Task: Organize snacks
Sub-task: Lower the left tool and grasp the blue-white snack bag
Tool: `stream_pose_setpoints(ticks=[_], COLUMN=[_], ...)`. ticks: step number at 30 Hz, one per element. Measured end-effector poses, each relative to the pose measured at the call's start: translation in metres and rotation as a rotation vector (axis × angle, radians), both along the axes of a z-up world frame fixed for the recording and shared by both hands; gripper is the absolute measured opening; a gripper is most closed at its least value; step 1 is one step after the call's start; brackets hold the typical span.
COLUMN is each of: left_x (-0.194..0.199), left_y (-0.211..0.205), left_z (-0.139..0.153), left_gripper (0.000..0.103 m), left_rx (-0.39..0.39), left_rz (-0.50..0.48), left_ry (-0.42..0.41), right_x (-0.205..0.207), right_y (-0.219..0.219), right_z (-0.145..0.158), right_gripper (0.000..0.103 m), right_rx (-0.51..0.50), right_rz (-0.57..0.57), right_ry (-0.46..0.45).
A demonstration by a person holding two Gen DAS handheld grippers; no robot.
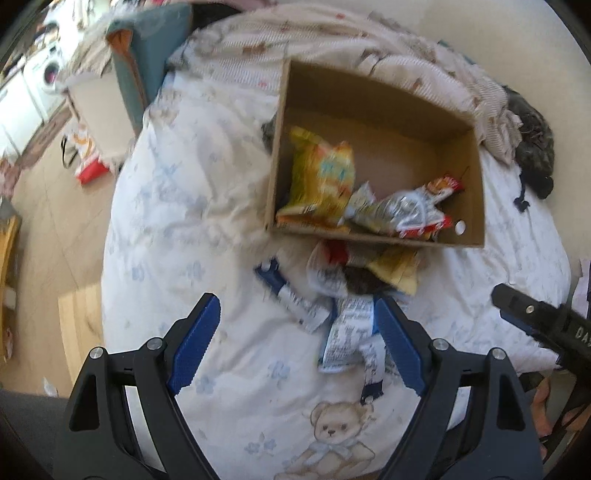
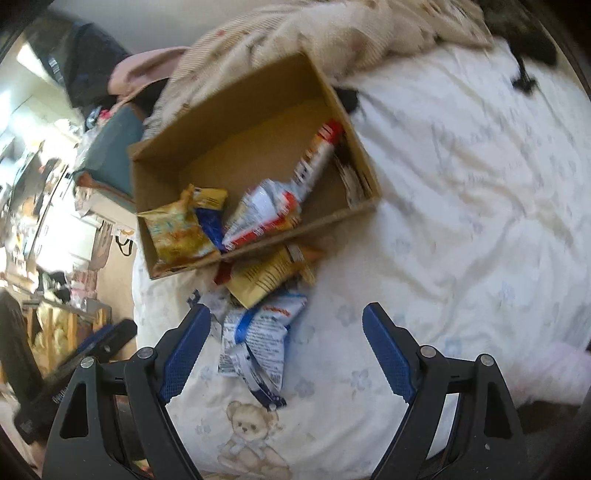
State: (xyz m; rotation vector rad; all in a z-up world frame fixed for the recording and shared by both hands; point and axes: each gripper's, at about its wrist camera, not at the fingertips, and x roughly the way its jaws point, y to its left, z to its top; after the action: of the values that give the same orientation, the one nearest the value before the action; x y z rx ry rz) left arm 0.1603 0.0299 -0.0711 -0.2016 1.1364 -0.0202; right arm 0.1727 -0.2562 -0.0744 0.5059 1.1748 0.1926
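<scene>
An open cardboard box (image 1: 469, 184) (image 2: 155, 206) lies on a white bed cover. Inside it are a yellow snack bag (image 1: 319, 177) (image 2: 177, 232) and a silver and red packet (image 1: 402, 212) (image 2: 266, 210). Several loose packets lie on the cover in front of the box: a white and blue packet (image 1: 347, 332) (image 2: 258, 339), a blue and white stick packet (image 1: 288, 291) and a yellow packet (image 1: 397, 271) (image 2: 269, 273). My left gripper (image 1: 297, 314) hangs open above the cover, the white and blue packet by its right finger. My right gripper (image 2: 284, 325) is open over the same packet.
A striped blanket (image 1: 406, 62) (image 2: 332, 26) and a dark cloth (image 1: 532, 147) are bunched behind the box. The bed's left edge drops to a wooden floor (image 1: 55, 229) with a red and white bag (image 1: 86, 155). A teddy bear print (image 1: 332, 428) (image 2: 243, 424) marks the cover.
</scene>
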Motion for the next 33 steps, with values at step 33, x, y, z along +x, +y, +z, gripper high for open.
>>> stream_pose_setpoints(ticks=[33], left_x=[0.046], left_y=[-0.133], left_z=[-0.112], left_gripper=[0.067], left_rx=[0.19], left_rz=[-0.258], left_ry=[0.345], right_x=[0.005], right_y=[-0.042], right_z=[-0.019], right_gripper=[0.087], right_rx=[0.071], right_rz=[-0.129], right_ry=[0.096])
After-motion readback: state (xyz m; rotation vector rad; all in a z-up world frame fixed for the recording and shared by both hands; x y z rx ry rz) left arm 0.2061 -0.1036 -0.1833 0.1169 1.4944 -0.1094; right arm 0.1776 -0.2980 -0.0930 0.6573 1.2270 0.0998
